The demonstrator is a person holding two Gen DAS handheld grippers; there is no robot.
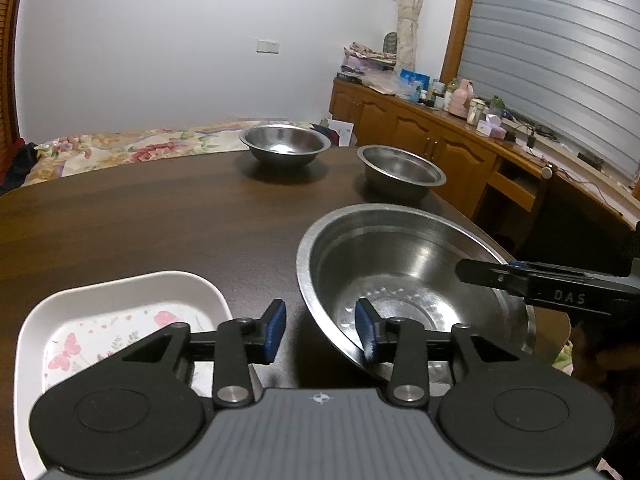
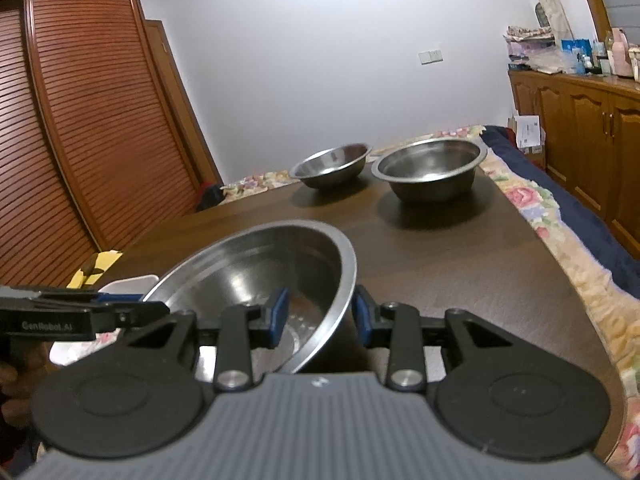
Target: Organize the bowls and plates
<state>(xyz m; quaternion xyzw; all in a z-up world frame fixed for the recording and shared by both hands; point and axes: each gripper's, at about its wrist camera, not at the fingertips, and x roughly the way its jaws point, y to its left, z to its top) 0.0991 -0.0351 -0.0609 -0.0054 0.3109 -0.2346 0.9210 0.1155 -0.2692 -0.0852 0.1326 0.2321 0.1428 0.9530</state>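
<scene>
Steel is the main material on this dark brown wooden table (image 1: 160, 216). A large shiny stainless steel bowl (image 1: 408, 276) sits at the near right part of the table, and it looks tilted, with one side of its rim raised. Both grippers stand at this bowl. The left gripper (image 1: 320, 330) is spread open: one blue pad (image 1: 366, 330) is inside the bowl wall and the other is outside, so the rim passes between them, but they do not press it. The right gripper (image 2: 320, 316) is the same on the opposite side, with its blue pads on both sides of the rim and a gap remaining. I cannot tell if a pad touches the metal.

Two smaller steel bowls stand at the far side, well apart from the large one: a wide shallow one (image 1: 285, 146) on the left and a deeper one (image 1: 400, 170) on the right. A white rectangular plate with a pink butterfly pattern (image 1: 120, 320) lies at the near left, just beside the large bowl.

I judge the large bowl is light and stiff, not fragile, but its polished wall is slippery and thin. The rolled rim is the best place to take hold, pinched from two opposite sides. With only one grip it may rotate or slide out, and it would ring loudly if dropped on the other bowls.
</scene>
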